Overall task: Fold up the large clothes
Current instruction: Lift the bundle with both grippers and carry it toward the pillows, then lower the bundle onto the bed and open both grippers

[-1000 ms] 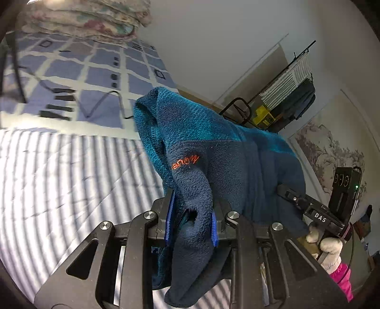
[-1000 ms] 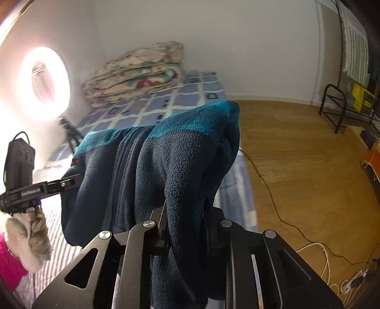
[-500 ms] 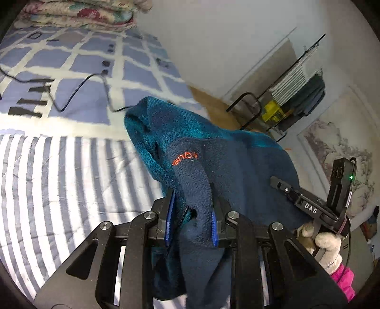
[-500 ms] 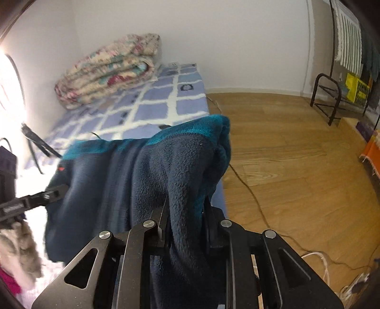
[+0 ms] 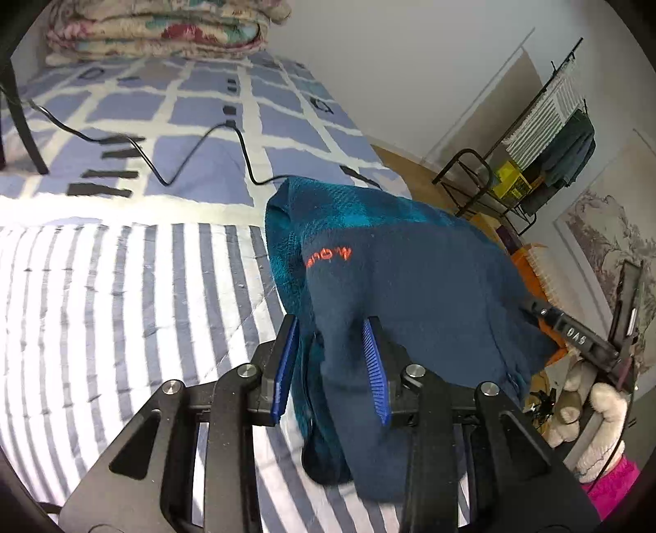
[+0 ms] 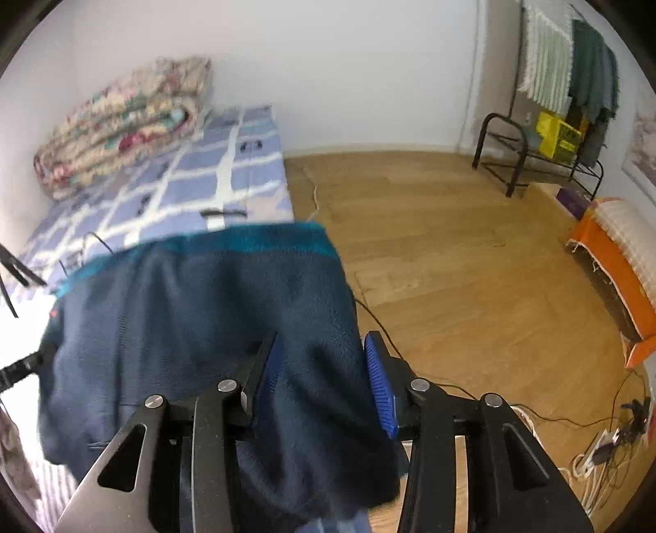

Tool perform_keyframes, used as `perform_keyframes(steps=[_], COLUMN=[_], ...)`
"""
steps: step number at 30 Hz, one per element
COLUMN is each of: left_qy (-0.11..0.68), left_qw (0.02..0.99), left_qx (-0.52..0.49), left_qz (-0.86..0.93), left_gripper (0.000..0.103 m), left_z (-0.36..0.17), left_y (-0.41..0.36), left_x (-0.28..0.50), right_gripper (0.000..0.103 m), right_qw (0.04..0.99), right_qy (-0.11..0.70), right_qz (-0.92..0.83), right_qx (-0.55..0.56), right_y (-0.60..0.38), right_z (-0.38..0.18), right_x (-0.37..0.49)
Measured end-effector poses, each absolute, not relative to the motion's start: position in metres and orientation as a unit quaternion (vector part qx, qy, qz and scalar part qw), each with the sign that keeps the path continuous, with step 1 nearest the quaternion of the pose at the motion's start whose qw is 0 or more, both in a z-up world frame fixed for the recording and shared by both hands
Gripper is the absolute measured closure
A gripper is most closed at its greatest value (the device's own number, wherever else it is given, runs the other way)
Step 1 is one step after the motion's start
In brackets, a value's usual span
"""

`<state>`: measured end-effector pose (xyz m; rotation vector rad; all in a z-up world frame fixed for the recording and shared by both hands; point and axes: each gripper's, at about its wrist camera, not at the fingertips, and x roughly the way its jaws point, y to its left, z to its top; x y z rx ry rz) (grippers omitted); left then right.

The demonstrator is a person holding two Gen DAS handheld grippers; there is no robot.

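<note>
A dark navy fleece garment (image 5: 410, 287) with a teal band and small orange lettering hangs in a folded bundle over the striped bed sheet (image 5: 102, 328). One thick fold runs down between the blue pads of my left gripper (image 5: 329, 320), whose jaws are opening, with a gap showing beside the left pad. In the right wrist view the fleece (image 6: 205, 307) spreads wide and low at the bed's edge. My right gripper (image 6: 322, 336) straddles another fold; its jaws are opening too, and the right pad stands free of the cloth.
A checked blue blanket (image 5: 197, 110) with a black cable (image 5: 197, 143) and a folded floral quilt (image 5: 156, 24) lie farther up the bed. A gloved hand (image 5: 590, 414) shows at the right. Wood floor (image 6: 451, 246), a clothes rack (image 6: 553, 123), an orange seat (image 6: 615, 254) and floor cables (image 6: 607, 443) are beside the bed.
Both grippers sank toward the bed with the fleece. Their jaws, clamped on the folds before, have spread apart. The fleece has dropped and spread out flatter.
</note>
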<state>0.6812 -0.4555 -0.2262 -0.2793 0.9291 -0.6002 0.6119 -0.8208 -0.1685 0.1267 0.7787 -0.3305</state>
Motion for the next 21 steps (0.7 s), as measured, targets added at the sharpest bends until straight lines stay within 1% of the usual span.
perform_keyframes(steps=[3,7,10,17,21], left_qy=[0.431,0.408,0.395,0.346,0.323], left_qw=[0.846,0.858,0.863,0.883,0.893], left_qx=[-0.118,-0.096,-0.086,-0.057,-0.054], left_qz=[-0.291,-0.297,-0.304,-0.311,-0.31], left_gripper=[0.071,0.071,0.071,0.071,0.071], left_z=[-0.21,-0.182,-0.156,-0.067,-0.028], left_y=[-0.452,-0.444,-0.435,-0.384,-0.347], left_x=[0.664,0.627,0.6,0.503,0.453], right_gripper=[0.063,0.063,0.063,0.063,0.063], right_qw=[0.915,0.922,0.928,0.94,0.946], right_qy=[0.365,0.352,0.341,0.314,0.303], right_qz=[-0.156,-0.153,-0.142,-0.126,-0.112], right_qx=[0.08,0.052,0.052,0.033,0.008], right_y=[-0.815,-0.788,-0.767,-0.702,-0.66], right_z=[-0.154,-0.131,-0.109,-0.045,-0.015], right_x=[0.599,0.582,0.565,0.505,0.463])
